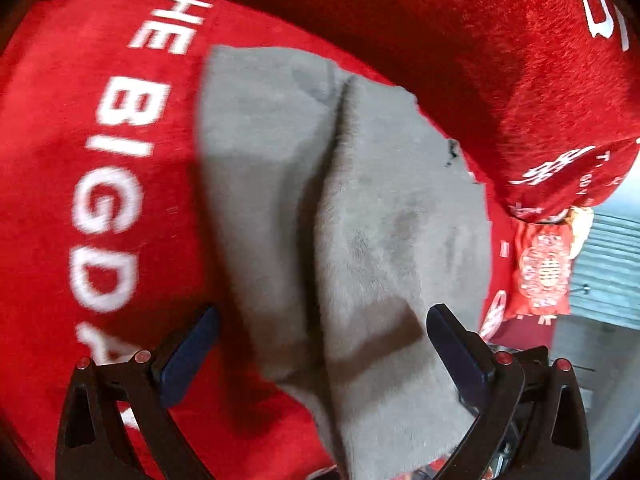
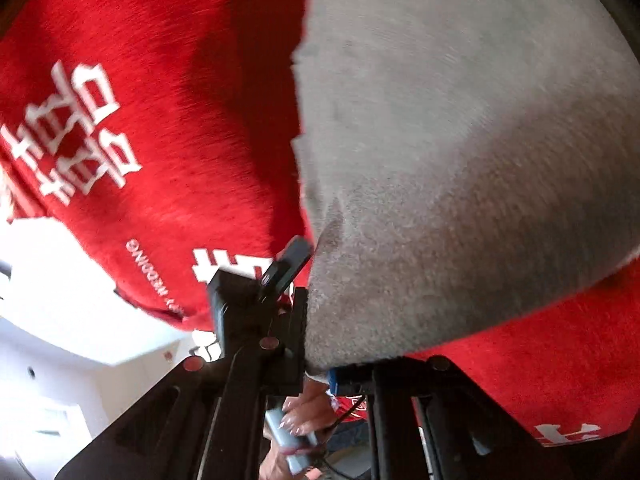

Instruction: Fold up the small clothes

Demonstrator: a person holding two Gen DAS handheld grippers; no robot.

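A small grey fuzzy garment (image 1: 352, 216) lies on a red cloth with white lettering (image 1: 112, 168), with a long fold crease down its middle. My left gripper (image 1: 320, 356) is open, its two fingers wide apart, and the garment's near end lies between them. In the right wrist view the same grey garment (image 2: 460, 160) fills the upper right. My right gripper (image 2: 310, 276) is shut on its edge; only the left finger (image 2: 294, 258) shows, the other is under the fabric.
The red cloth (image 2: 140, 140) covers the surface and rises in a bulge at the back right (image 1: 540, 80). A red patterned pouch (image 1: 544, 272) hangs at the right edge. The person's hand (image 2: 304, 412) shows below the right gripper.
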